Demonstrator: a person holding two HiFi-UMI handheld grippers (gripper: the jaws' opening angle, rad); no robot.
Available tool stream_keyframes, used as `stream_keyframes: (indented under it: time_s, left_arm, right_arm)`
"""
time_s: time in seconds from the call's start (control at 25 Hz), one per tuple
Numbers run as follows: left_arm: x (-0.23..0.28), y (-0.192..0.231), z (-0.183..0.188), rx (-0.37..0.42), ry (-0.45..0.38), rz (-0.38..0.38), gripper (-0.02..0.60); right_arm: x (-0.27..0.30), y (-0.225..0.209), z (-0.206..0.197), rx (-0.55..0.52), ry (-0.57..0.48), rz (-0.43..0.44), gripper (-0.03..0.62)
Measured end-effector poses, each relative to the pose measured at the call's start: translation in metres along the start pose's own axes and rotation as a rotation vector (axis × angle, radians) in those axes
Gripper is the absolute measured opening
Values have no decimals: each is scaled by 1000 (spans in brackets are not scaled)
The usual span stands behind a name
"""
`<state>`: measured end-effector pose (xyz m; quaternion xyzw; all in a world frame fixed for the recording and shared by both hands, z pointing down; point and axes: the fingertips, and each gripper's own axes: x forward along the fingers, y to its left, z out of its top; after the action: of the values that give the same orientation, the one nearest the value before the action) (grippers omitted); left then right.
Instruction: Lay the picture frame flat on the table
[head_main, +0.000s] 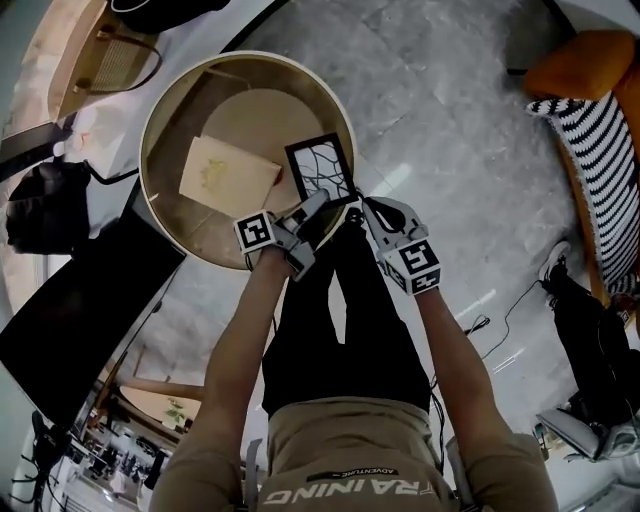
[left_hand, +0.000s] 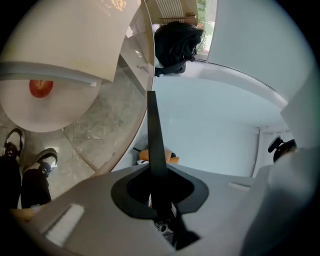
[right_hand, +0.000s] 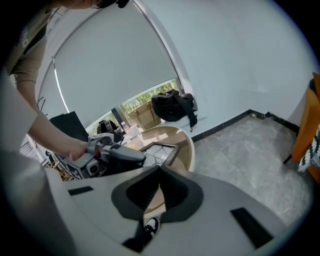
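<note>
Jaws pinching picture frame, left gripper, seemingly right gripper too

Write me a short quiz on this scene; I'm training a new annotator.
1. True or false: the table is square.
2. What lies on the table beside the picture frame? A) a mug B) a beige card C) scissors
3. How many grippers grip the frame?
Key: 1 false, it is round. 2 B. 3 two: the left gripper and the right gripper.
</note>
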<state>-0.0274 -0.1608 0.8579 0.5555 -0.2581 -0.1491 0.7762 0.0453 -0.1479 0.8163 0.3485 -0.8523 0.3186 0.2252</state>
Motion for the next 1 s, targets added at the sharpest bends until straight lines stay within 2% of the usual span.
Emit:
stream_keyframes:
  time_s: [0.16,0.52,0.64,0.84,1.0]
  left_arm:
    - [6,14,13,-20,-15,1,43]
    - [15,32,20,-29,10,22,43]
    - [15,44,20,-19,29,82,43]
    - [7,65,25,54,23,183,49]
    - [5,73,27,126,22,264,115]
  right_arm:
    - [10,-5,-13,36,13,24,8]
    - [38,-15,-16,39,47,53,8]
    - [48,-17,-17,40,55,60,8]
    - [60,-11,-23,51,66,79,8]
    - [60,-11,-29,59,76,83,8]
